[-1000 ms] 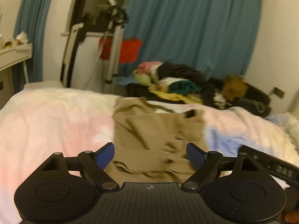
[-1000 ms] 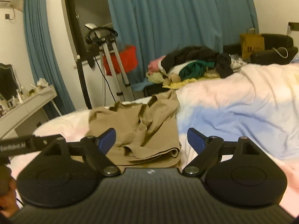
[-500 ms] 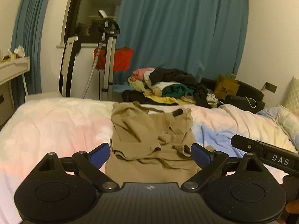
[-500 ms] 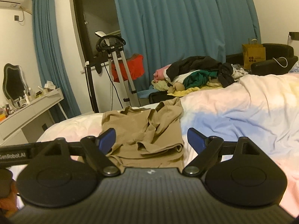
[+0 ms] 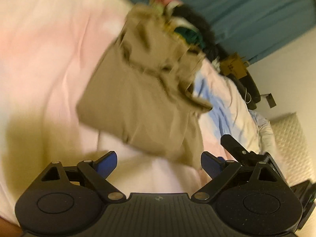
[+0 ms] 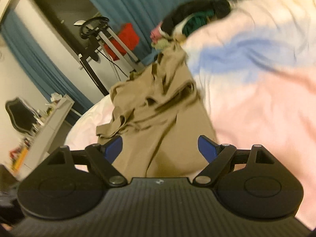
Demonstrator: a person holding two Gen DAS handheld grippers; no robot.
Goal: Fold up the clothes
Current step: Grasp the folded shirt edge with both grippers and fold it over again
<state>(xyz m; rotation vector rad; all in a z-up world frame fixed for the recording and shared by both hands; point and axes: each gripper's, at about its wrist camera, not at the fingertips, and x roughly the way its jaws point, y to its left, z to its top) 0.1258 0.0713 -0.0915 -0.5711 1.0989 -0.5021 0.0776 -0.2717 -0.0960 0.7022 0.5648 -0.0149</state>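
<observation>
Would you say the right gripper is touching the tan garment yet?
Cannot tell. In the blurred right wrist view, the open right gripper frames the tan garment, but neither contact nor a gap shows.

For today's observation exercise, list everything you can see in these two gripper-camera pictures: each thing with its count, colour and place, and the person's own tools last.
Tan garment: one, tan, rumpled on the bed, in front of both grippers.
Bed cover: one, pink, white and blue, spread under the garment.
Clothes pile: one heap, black, green, pink and yellow, beyond the bed's far edge.
Curtains: teal, along the far wall.
Metal stand: one, silver and black, by the curtains.
Red item: one, behind the stand.
Side table: one, white, cluttered, at the left in the right wrist view.
Brown paper bag: one, past the bed.
Left gripper: black with blue pads, open, empty.
Right gripper: same colours, open, empty.
</observation>
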